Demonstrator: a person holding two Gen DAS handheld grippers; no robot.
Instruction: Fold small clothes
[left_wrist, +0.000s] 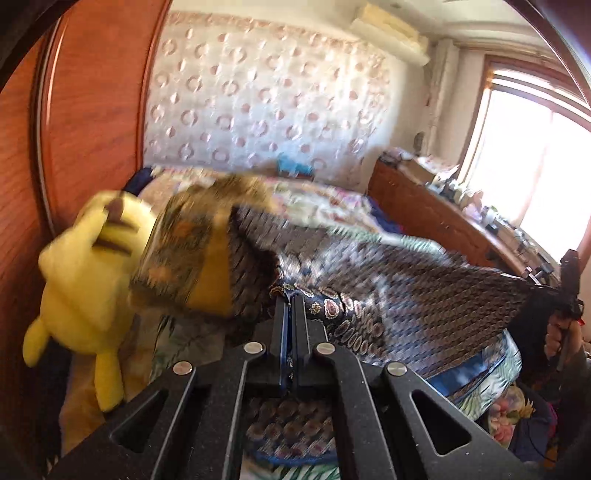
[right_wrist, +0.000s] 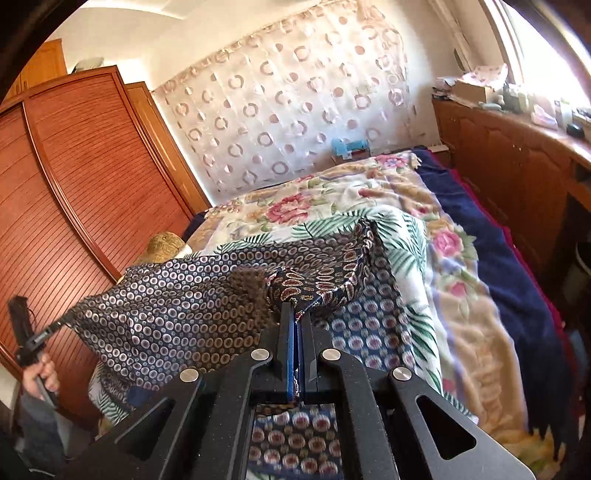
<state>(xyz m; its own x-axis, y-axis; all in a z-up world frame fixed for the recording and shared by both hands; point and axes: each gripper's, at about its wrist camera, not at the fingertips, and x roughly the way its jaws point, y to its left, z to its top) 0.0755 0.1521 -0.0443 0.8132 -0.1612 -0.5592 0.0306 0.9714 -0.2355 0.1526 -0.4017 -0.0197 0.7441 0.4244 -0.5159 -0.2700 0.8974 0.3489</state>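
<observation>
The left gripper (left_wrist: 291, 301) has its 2 fingers closed flat together on an edge of a dark patterned garment (left_wrist: 424, 291), a thin cloth printed with small rings and paisley shapes. The right gripper (right_wrist: 297, 308) is closed in the same way on another edge of the same cloth, its blue pads pinched on a paisley hem. Between the 2 grips the garment hangs stretched and lifted above the bed (right_wrist: 491, 236), sagging in the middle, with one corner folded over on itself near the right gripper's tips. More of the same patterned cloth shows below each gripper's frame.

In the left wrist view the picture is smeared by motion. A yellow plush toy (left_wrist: 88, 280) stands at the left beside a wooden wardrobe (left_wrist: 96, 96), and a brownish cushion (left_wrist: 173, 251) sits just beside the toy, close behind the raised cloth. At the far right edge of that view the other gripper appears as a dark shape holding the cloth's far end.

The bed carries a floral blanket (right_wrist: 461, 295) with a leaf-print sheet (right_wrist: 410, 236) on top and a navy cover along its far side. A curtain with ring shapes (right_wrist: 280, 107) hangs behind the bed, and a wooden cabinet (right_wrist: 517, 162) runs under the bright window. In the right wrist view a hand (right_wrist: 46, 373) grips the left tool's handle at the lower left.
</observation>
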